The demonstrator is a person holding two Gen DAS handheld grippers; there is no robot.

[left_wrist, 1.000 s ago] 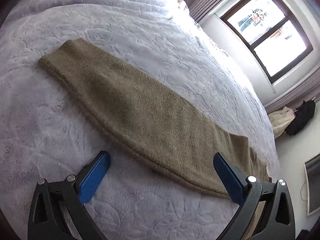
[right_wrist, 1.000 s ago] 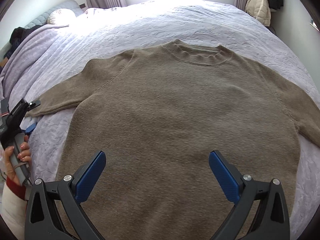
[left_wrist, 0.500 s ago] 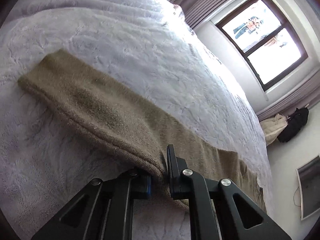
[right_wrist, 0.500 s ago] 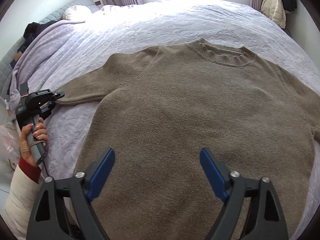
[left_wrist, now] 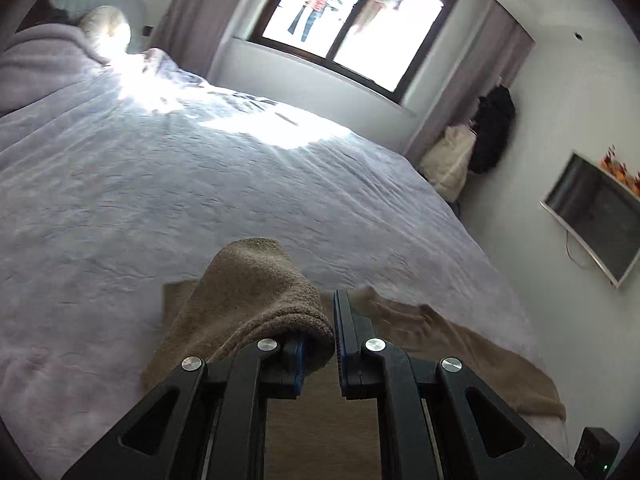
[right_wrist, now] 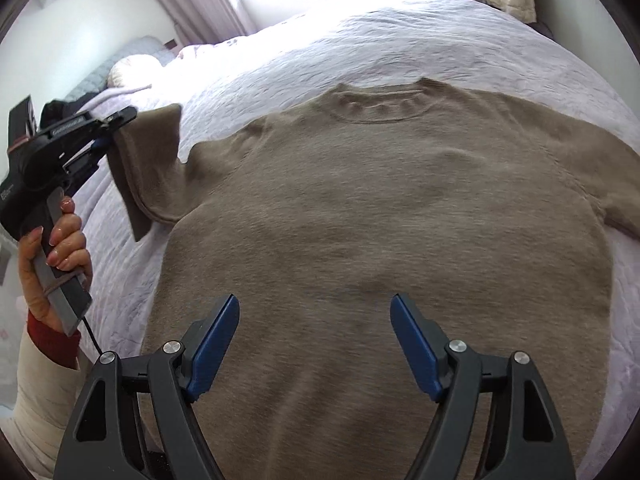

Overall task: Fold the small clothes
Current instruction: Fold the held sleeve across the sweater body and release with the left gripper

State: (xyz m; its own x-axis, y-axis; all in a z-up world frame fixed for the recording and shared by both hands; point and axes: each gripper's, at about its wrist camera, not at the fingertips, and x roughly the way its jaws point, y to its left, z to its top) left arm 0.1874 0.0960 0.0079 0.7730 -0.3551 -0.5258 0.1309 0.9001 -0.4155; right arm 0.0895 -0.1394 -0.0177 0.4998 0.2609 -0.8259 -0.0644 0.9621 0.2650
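Two handheld grippers are seen over a bed (right_wrist: 460, 36) covered with a pale lilac quilt. A brown knitted sweater (right_wrist: 380, 220) is spread flat across the middle of the bed, its neckline turned toward the far edge, where the window (left_wrist: 352, 20) stands. The left gripper (left_wrist: 318, 344), held by a hand (right_wrist: 56, 248) at the bed's left side, is closed narrowly on the sweater's left sleeve (right_wrist: 148, 168); the jaws have just been closing, and the knit is pinched between them. The sleeve is raised off the quilt, and its cuff end is draped over the left finger. The right gripper (right_wrist: 316, 348) is held above the sweater's lower body, near the bed's near edge, its jaws wide apart with nothing gripped between them.
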